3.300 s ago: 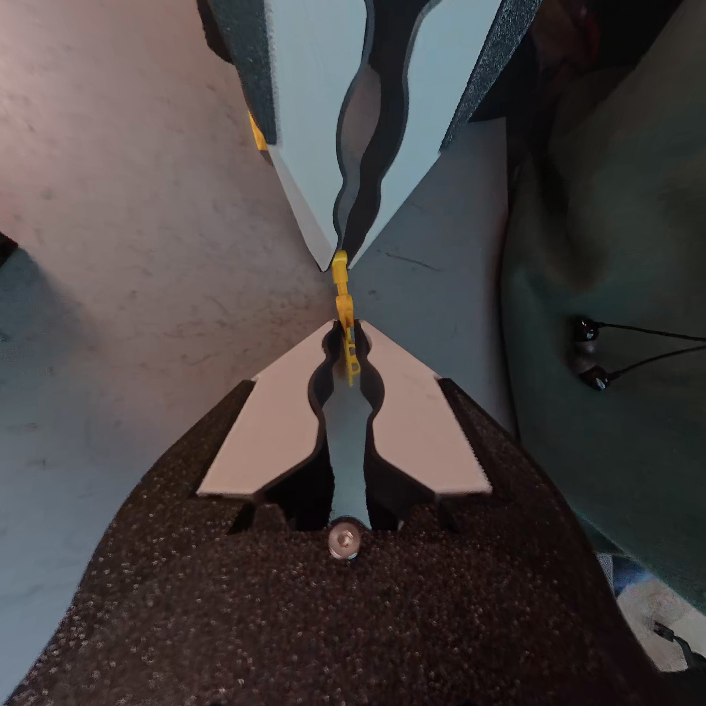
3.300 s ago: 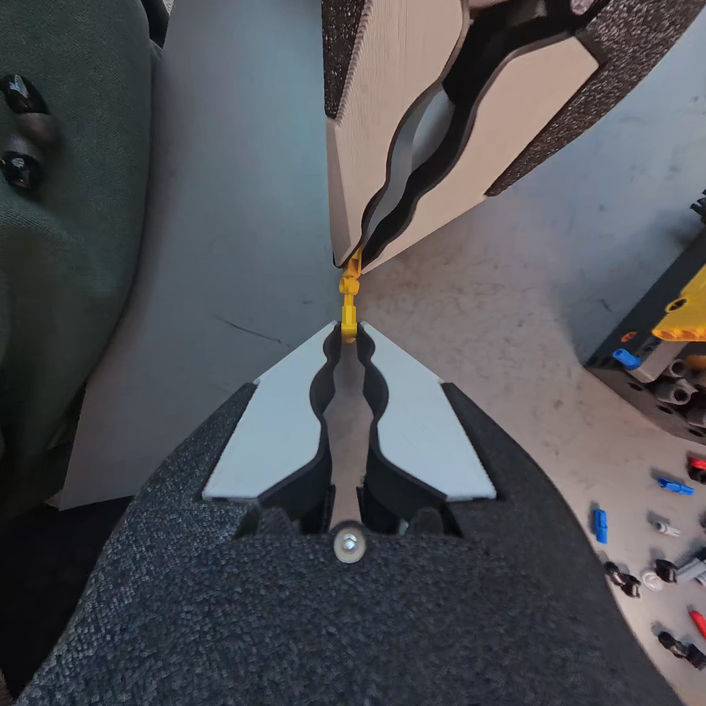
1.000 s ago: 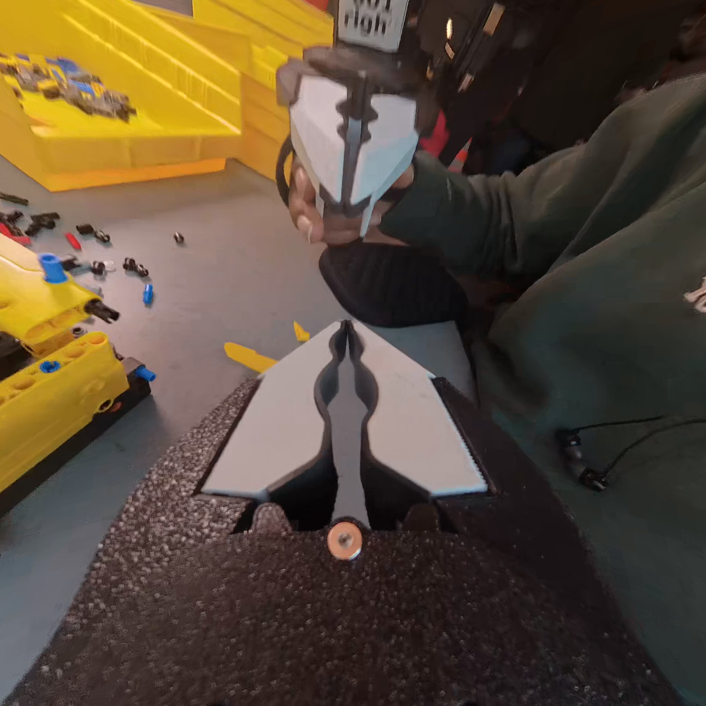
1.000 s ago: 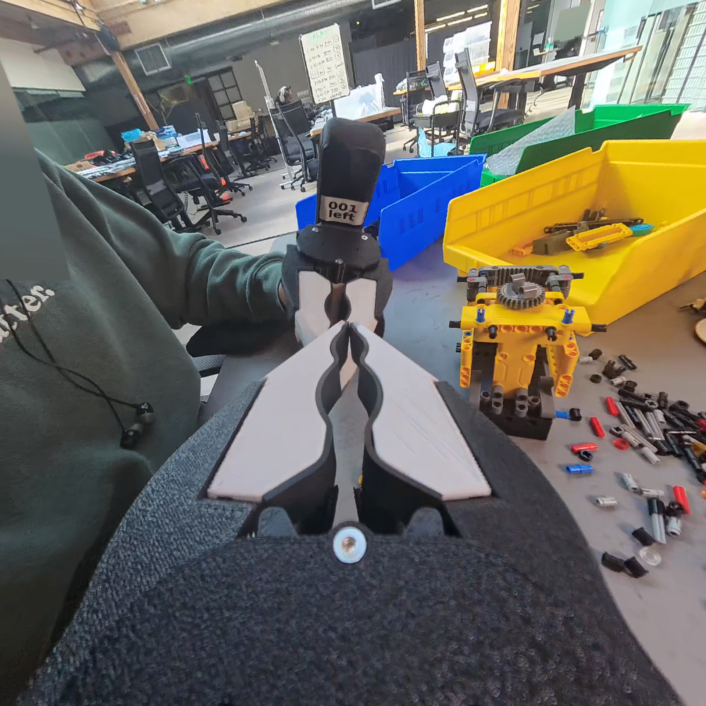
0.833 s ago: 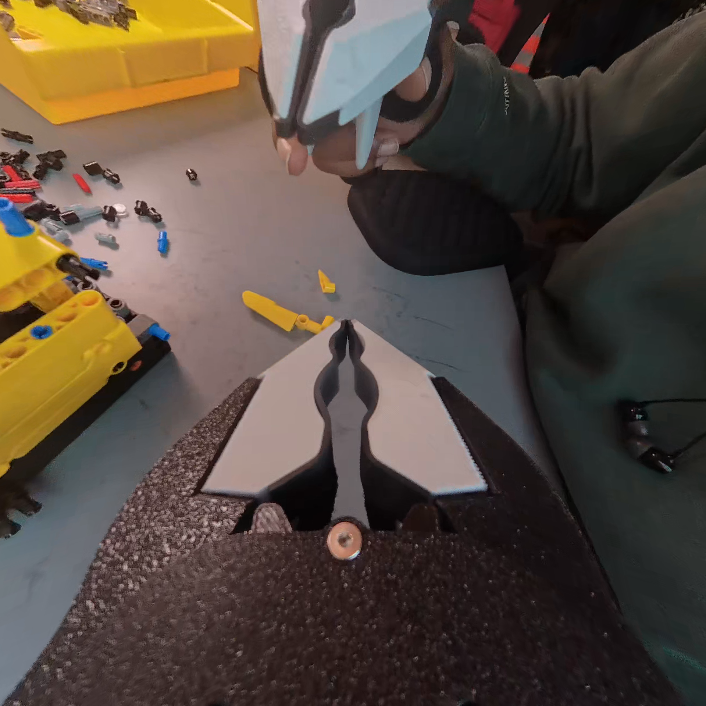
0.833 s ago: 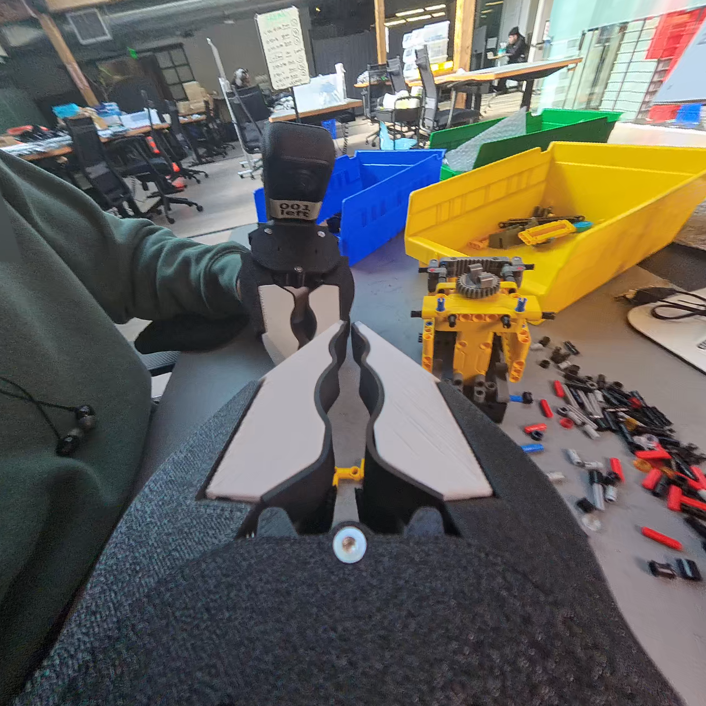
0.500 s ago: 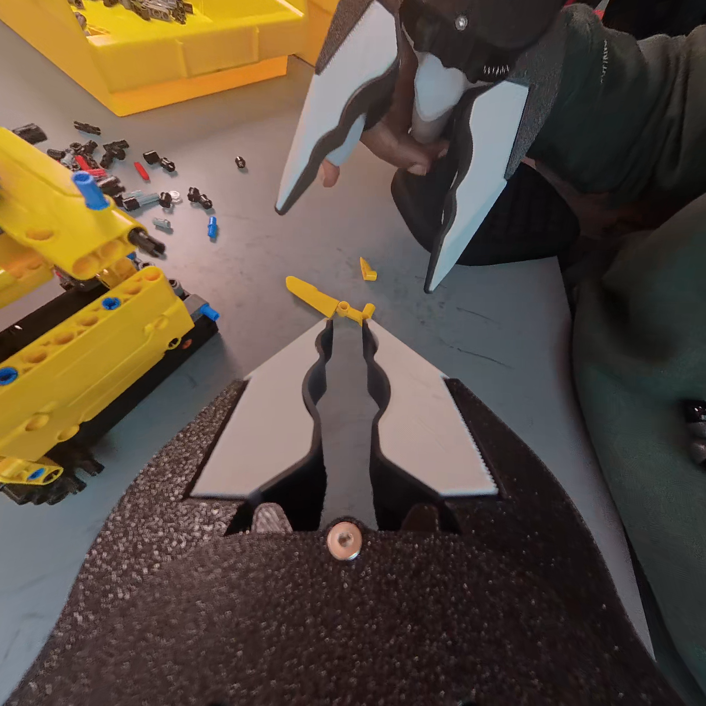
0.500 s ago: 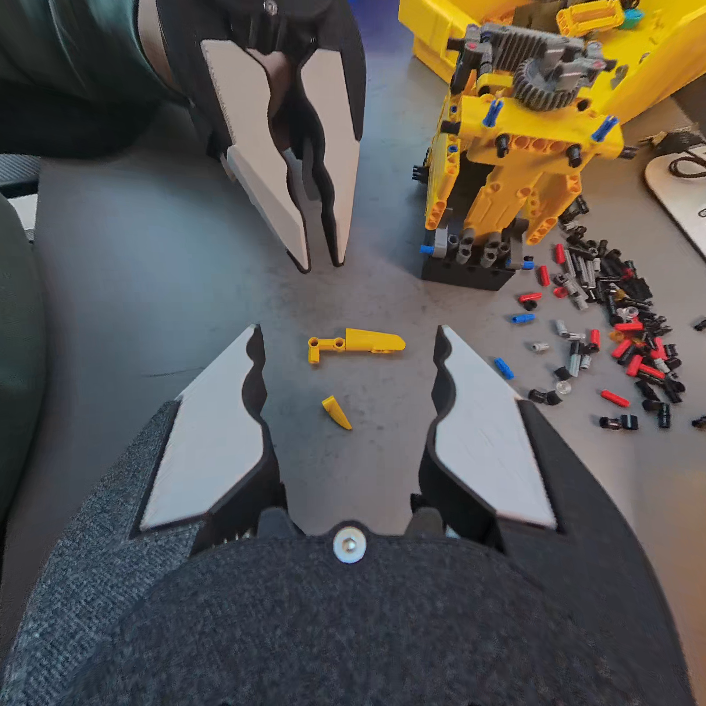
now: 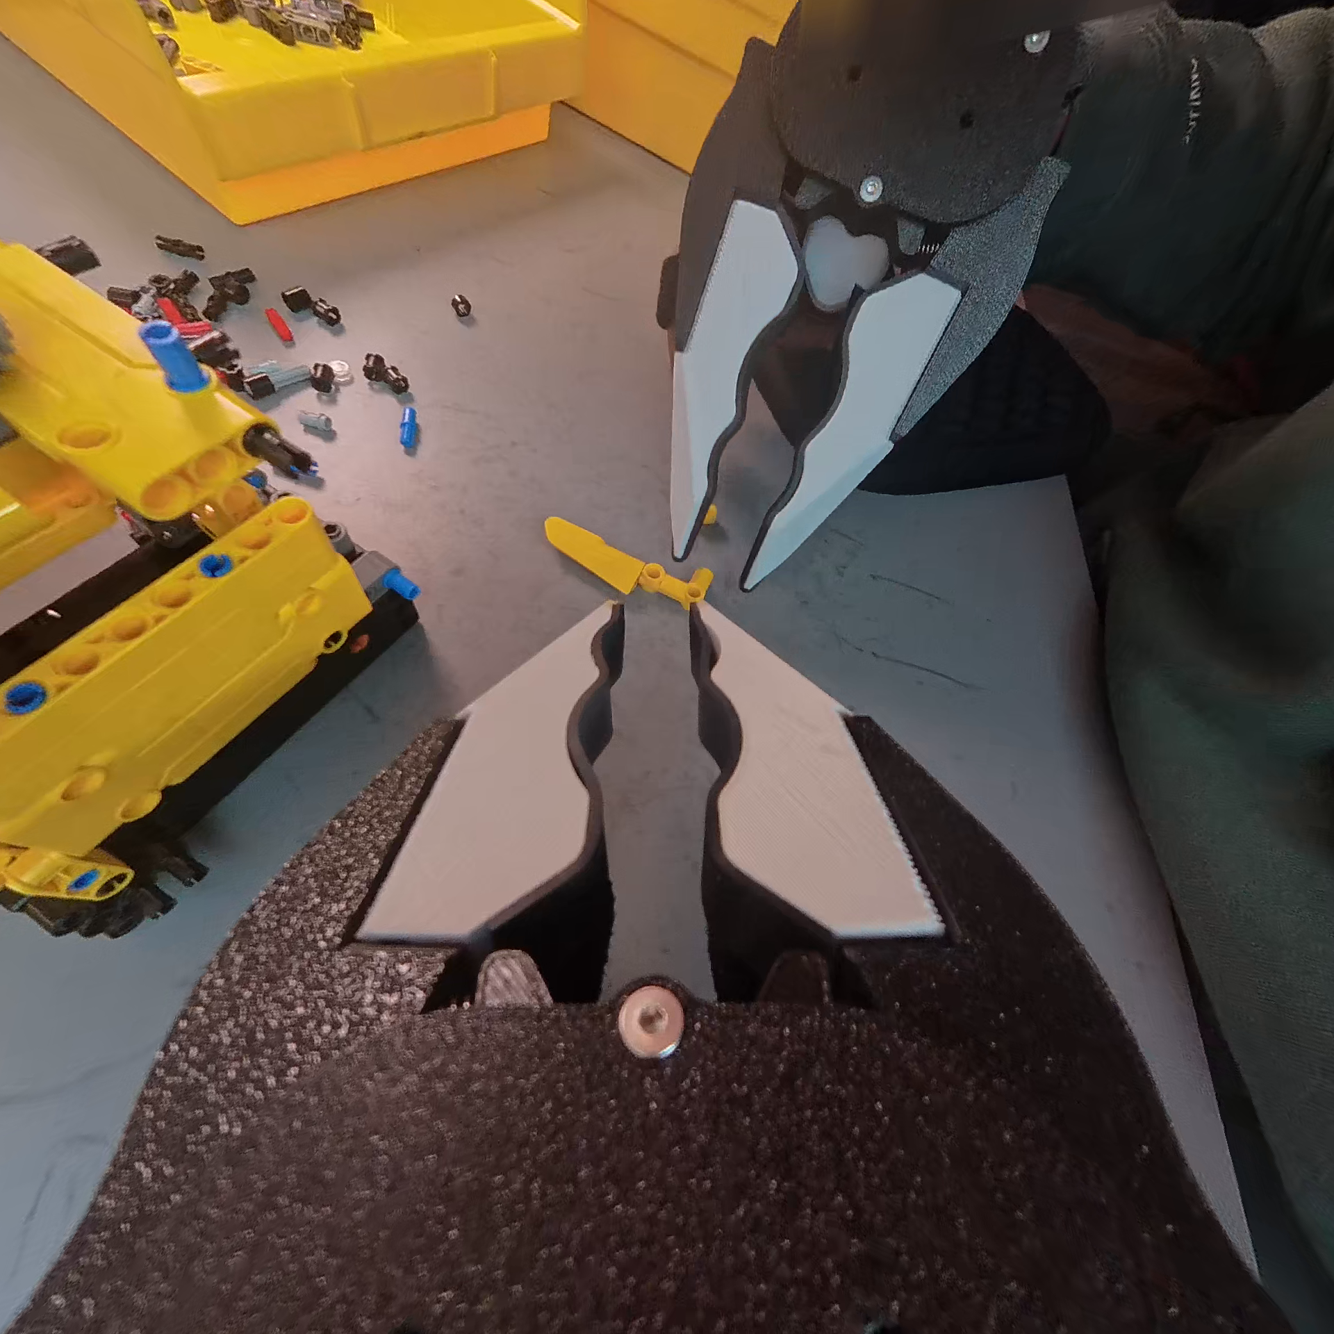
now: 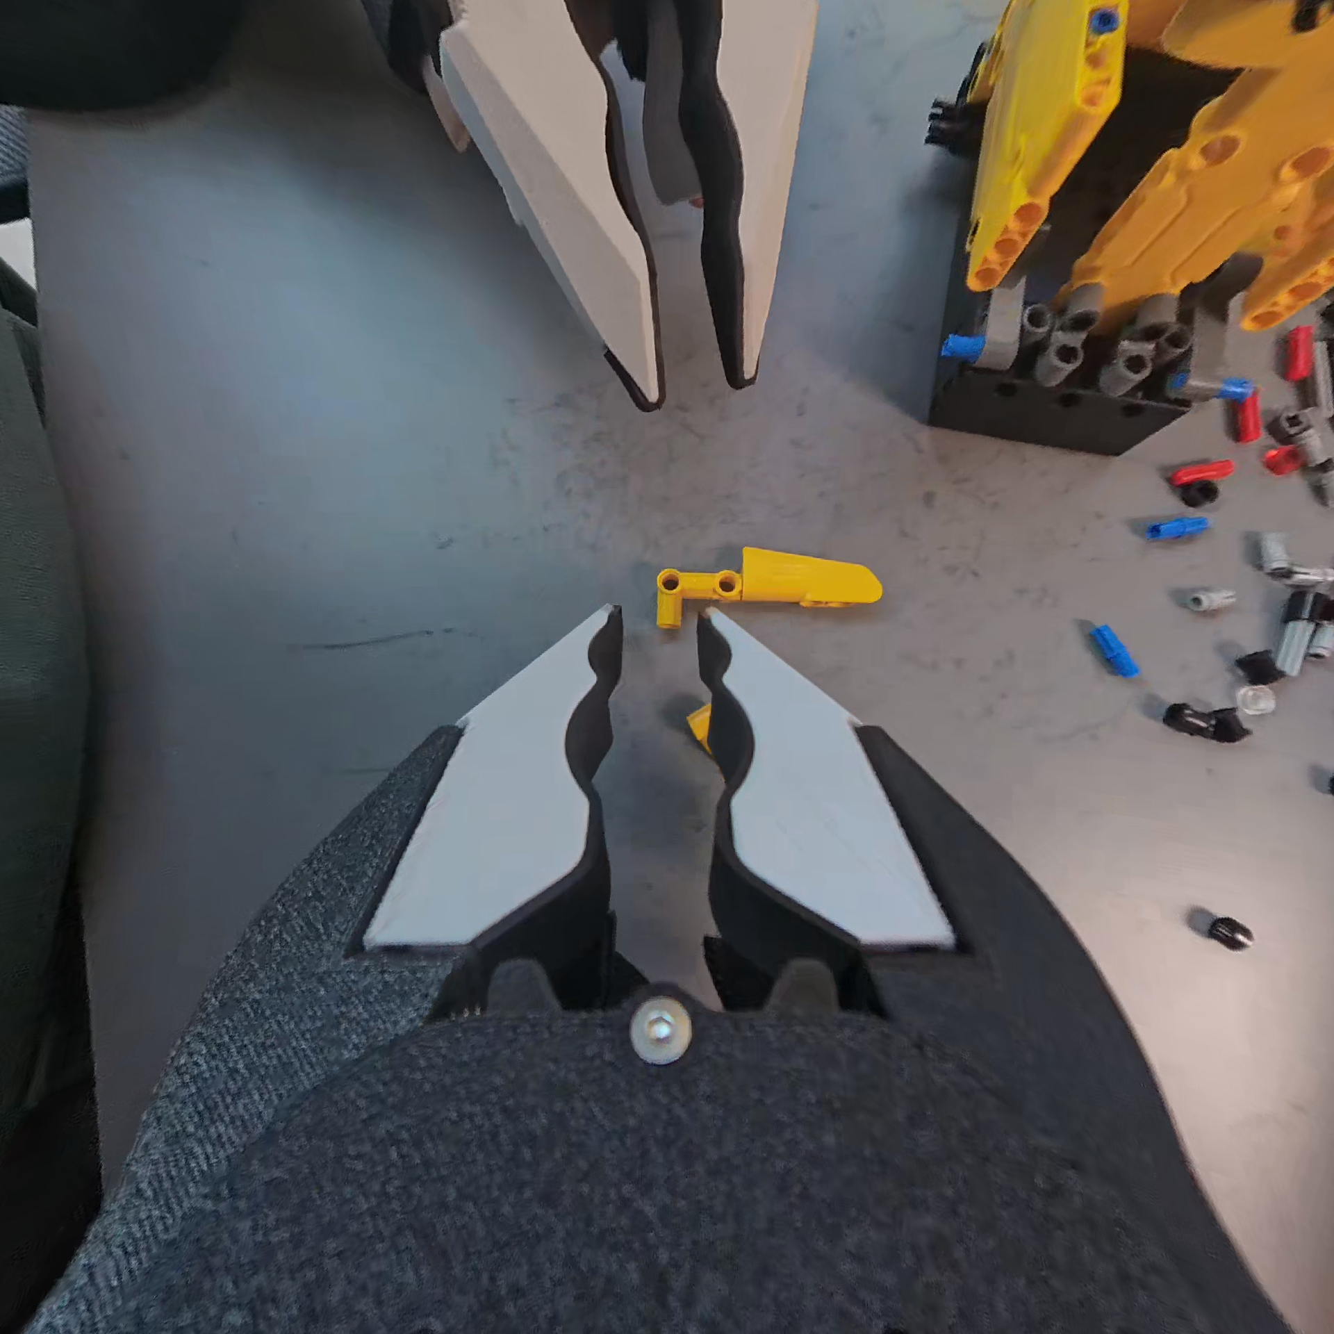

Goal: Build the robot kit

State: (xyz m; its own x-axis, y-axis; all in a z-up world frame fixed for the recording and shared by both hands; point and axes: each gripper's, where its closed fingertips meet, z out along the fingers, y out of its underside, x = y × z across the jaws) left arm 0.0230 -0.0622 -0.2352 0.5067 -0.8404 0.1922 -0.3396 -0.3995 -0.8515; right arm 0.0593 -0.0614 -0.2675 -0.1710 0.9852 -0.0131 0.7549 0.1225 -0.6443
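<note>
Since half a second ago, your right tongs point(image 10: 655, 619) have narrowed from a wide spread to a small gap, and both tools have dropped closer to the worktop point(image 10: 303, 447). Your left tongs point(image 9: 653, 613) stand slightly apart and hold nothing. Your right tongs likewise grip nothing.

Just beyond your left tips lies the yellow blade piece point(image 9: 622, 561), flat on the worktop, its pin-hole end nearest your right-hand finger. In the right wrist view the same piece point(image 10: 769, 583) sits just ahead of your tips, its bent connector end between them, not touching as far as can be told. A small yellow wedge point(image 10: 699, 722) lies under your right tongs, partly hidden by one finger.

Farther left in the left wrist view stands the yellow brick model point(image 9: 166, 635) on its black base. Loose pins point(image 9: 289, 346), black, red, blue and grey, lie scattered beyond it. A yellow bin point(image 9: 375, 108) sits farthest back. Your green sleeve point(image 9: 1191, 216) fills the upper right.
</note>
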